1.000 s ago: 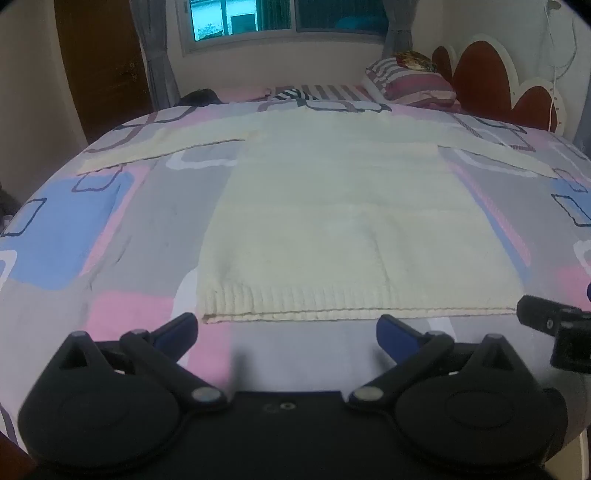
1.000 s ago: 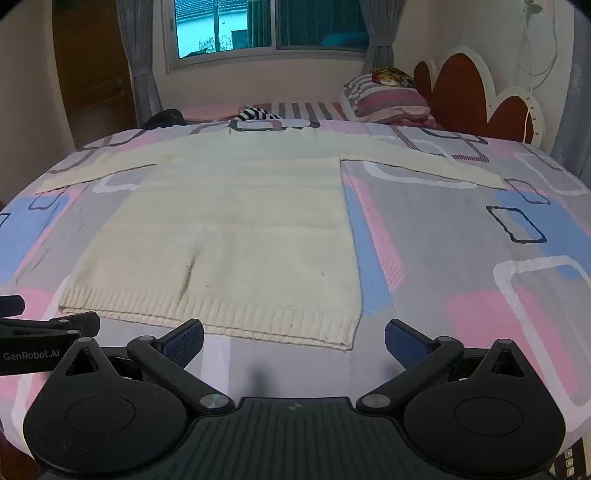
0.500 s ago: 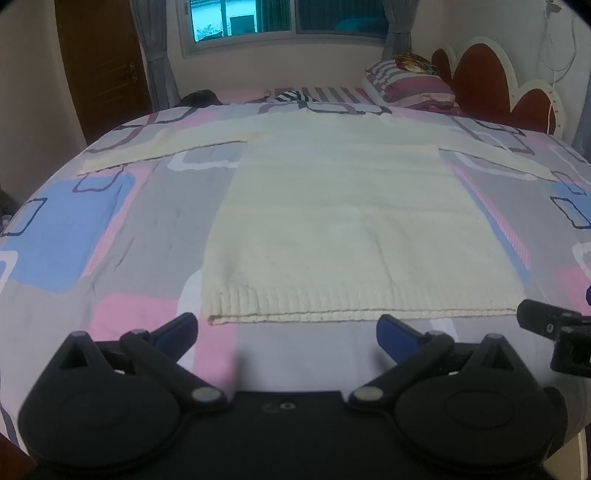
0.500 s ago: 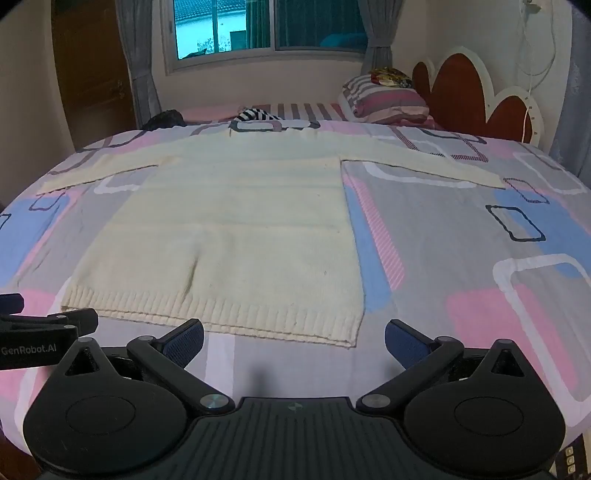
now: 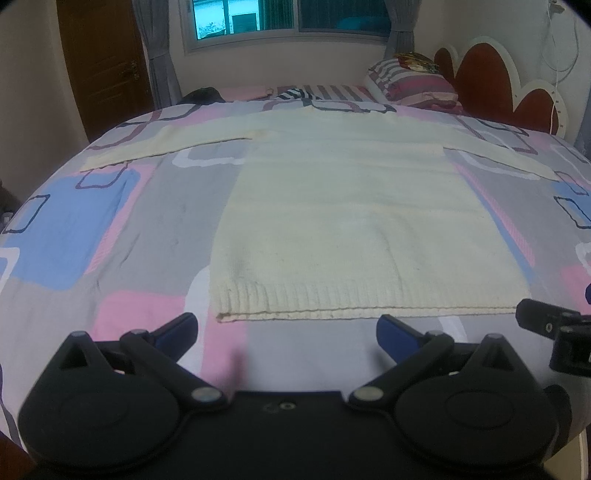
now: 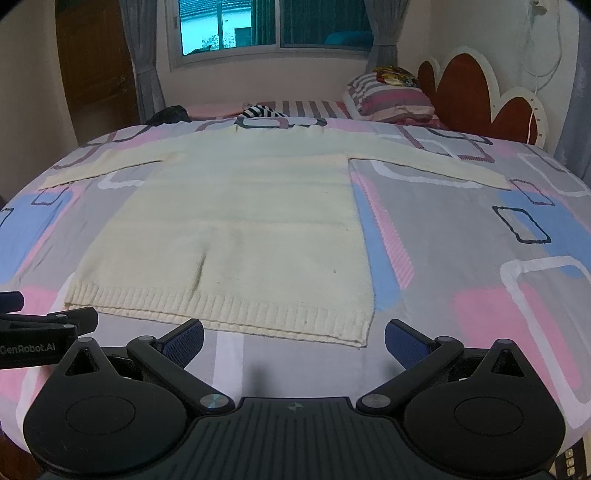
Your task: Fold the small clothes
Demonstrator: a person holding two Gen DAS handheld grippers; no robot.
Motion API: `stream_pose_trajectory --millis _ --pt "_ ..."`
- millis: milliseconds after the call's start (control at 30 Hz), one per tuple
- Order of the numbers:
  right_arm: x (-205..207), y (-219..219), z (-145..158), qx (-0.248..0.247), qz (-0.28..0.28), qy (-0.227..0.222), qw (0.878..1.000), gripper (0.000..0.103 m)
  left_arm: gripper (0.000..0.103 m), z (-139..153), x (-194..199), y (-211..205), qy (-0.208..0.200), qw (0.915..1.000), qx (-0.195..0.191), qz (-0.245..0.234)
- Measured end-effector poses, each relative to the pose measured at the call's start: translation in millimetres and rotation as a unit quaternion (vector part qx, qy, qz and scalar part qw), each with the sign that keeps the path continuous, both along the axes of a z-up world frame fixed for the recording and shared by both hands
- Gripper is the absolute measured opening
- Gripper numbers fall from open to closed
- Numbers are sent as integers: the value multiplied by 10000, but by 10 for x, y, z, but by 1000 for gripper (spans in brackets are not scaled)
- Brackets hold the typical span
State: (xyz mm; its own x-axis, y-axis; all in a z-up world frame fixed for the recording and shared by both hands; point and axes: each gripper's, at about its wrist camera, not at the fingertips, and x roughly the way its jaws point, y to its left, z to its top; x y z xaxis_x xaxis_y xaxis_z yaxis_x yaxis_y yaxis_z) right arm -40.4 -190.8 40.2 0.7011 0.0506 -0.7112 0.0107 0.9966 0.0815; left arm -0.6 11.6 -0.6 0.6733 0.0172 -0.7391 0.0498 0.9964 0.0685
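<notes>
Both tools sit at the bottom of their frames with nothing between their blue pads: the left tool (image 5: 286, 328) has its jaws spread wide apart just short of the ribbed hem of the cream sweater (image 5: 343, 206), and the right tool (image 6: 293, 336) is spread just as wide, its left pad (image 6: 184, 338) close to the hem and its right pad beyond the sweater's lower right corner, over bare cover. The sweater (image 6: 236, 221) lies flat on the bed (image 5: 74, 229), filling the middle of each frame, hem toward the bottom, collar toward the top, both sleeves stretched out sideways toward the upper left and upper right. The bedcover is patterned in grey, pink and blue blocks with white and dark outlines. In the left wrist view, the black tip of the right tool (image 5: 554, 328) pokes in at the lower right edge; in the right wrist view, the left tool (image 6: 44, 336) shows at the lower left edge, near the hem's left corner. At the top of the frames are a striped pillow (image 6: 391, 98) at upper right, a red scalloped headboard (image 6: 476, 92) beside it, a window (image 6: 273, 24) at top centre and a brown door (image 5: 103, 62) at upper left.
</notes>
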Motion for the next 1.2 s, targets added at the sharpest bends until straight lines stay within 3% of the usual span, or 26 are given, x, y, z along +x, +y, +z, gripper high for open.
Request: stream_pose_trajectory --millis 1200 --pt "-29 -18 17 26 73 -21 10000 103 103 2 -13 -2 2 10000 7 59"
